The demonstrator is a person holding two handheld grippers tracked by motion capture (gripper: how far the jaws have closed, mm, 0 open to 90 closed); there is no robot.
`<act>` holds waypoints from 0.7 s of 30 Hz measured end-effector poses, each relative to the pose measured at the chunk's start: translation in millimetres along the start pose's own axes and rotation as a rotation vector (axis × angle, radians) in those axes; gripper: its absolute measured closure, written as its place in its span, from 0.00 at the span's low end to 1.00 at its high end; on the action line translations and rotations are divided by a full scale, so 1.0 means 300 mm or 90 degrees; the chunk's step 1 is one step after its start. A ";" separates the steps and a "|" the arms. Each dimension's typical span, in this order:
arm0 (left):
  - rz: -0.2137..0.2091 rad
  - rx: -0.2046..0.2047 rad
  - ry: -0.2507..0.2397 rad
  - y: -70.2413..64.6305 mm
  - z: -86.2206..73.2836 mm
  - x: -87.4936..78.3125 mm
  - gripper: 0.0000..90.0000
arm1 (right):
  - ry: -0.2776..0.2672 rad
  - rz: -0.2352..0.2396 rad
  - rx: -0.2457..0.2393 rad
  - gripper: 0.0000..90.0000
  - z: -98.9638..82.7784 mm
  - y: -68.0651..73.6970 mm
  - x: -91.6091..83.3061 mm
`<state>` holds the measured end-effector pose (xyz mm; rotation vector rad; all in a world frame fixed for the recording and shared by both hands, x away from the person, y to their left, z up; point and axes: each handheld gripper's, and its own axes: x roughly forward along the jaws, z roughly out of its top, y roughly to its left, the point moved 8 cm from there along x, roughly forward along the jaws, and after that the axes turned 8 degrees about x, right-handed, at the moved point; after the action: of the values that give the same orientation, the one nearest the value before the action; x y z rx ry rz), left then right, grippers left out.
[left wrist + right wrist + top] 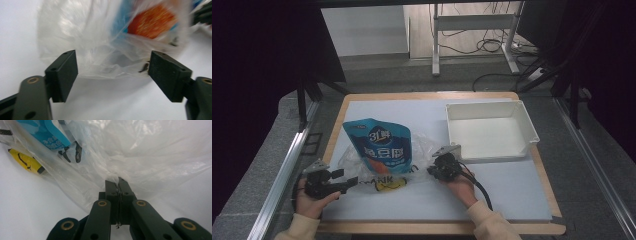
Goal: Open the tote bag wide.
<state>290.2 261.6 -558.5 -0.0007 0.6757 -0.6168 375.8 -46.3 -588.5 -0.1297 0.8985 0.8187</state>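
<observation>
At table centre, a crinkled clear plastic bag (362,162) veils a glossy blue pouch (379,147); right gripper (118,182) pinches its 3 o'clock edge, left gripper (112,72) gapes wide, print blurred.

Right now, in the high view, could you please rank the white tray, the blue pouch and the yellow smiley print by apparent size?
1. white tray
2. blue pouch
3. yellow smiley print, partly covered by the clear bag, so its full size is unsure.
</observation>
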 end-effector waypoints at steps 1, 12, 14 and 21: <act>-0.009 -0.008 -0.016 -0.003 0.013 -0.033 0.24 | -0.001 0.001 -0.002 0.98 0.001 0.000 0.001; 0.017 -0.006 -0.084 0.046 0.182 -0.138 0.25 | -0.003 -0.003 -0.008 0.98 0.003 0.001 0.003; 0.008 0.003 -0.078 0.050 0.206 -0.131 0.28 | -0.004 -0.004 -0.007 0.98 0.002 0.002 0.003; -0.027 0.043 -0.020 0.056 0.240 -0.021 0.31 | -0.005 -0.003 -0.006 0.98 0.001 0.002 0.003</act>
<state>337.5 264.9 -501.2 0.0382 0.6261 -0.6788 376.0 -45.2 -588.7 -0.1367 0.8875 0.8184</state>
